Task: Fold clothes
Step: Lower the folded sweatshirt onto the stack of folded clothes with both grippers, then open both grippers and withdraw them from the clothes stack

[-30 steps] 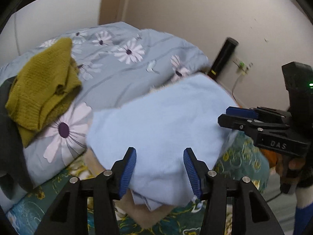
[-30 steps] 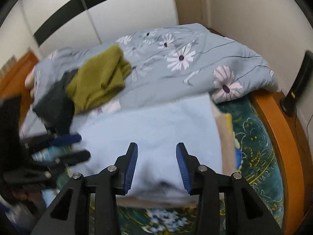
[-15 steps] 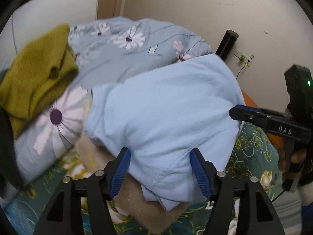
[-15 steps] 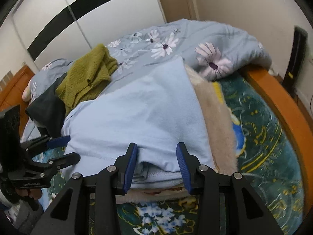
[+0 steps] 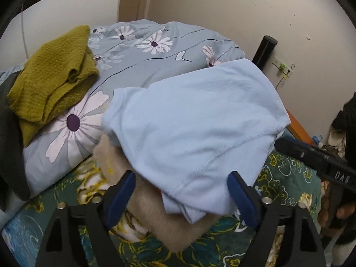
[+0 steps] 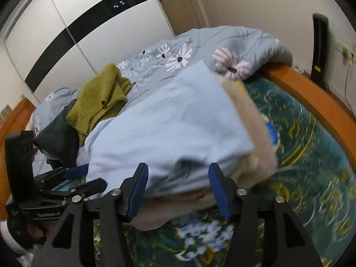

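Note:
A folded light blue garment [image 5: 189,115] [image 6: 169,120] lies on top of a beige fuzzy garment [image 5: 155,213] [image 6: 255,129] on the bed. My left gripper [image 5: 180,182] stands at its near corner, jaws wide and still opening; the corner sits between the blue pads without being pressed. My right gripper [image 6: 178,171] is at the garment's other edge, jaws opening too, with the folded edge between them and free of the pads. Each gripper shows in the other's view: the right gripper [image 5: 289,146] at the right, the left gripper [image 6: 84,178] at the lower left.
An olive knit sweater [image 5: 51,82] [image 6: 100,98] and a dark garment [image 6: 57,135] rest on the flowered duvet [image 5: 155,62] behind. A green patterned sheet [image 6: 311,166] covers the near bed. A wooden bed frame [image 6: 311,98] and a black tower [image 6: 320,44] stand by the wall.
Both grippers have sunk toward the bed and their jaws have widened. The blue garment has come down onto the beige one and is let go. The right view has tilted.

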